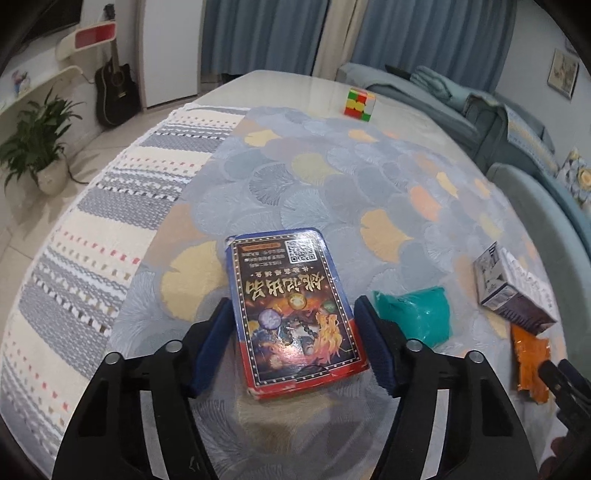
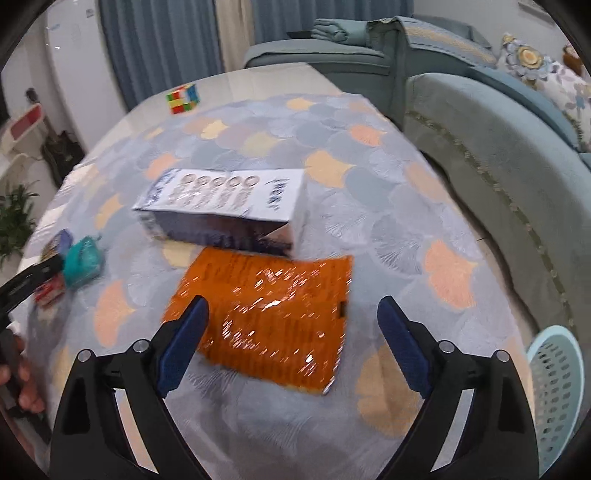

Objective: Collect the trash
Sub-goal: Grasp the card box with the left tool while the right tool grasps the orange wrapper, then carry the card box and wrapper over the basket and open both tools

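My worktop [image 1: 332, 177] wears a blue fan-patterned cloth. Beyond it hang blue curtains [image 1: 258, 33]; a teal sofa [image 2: 498, 155] sits beside it, and a black guitar [image 1: 115, 90] and potted plant [image 1: 40, 140] stand on the pale tiled floor [image 1: 88, 147].

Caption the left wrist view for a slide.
Open left hand-held gripper straddles a red-and-blue box on the patterned tablecloth.
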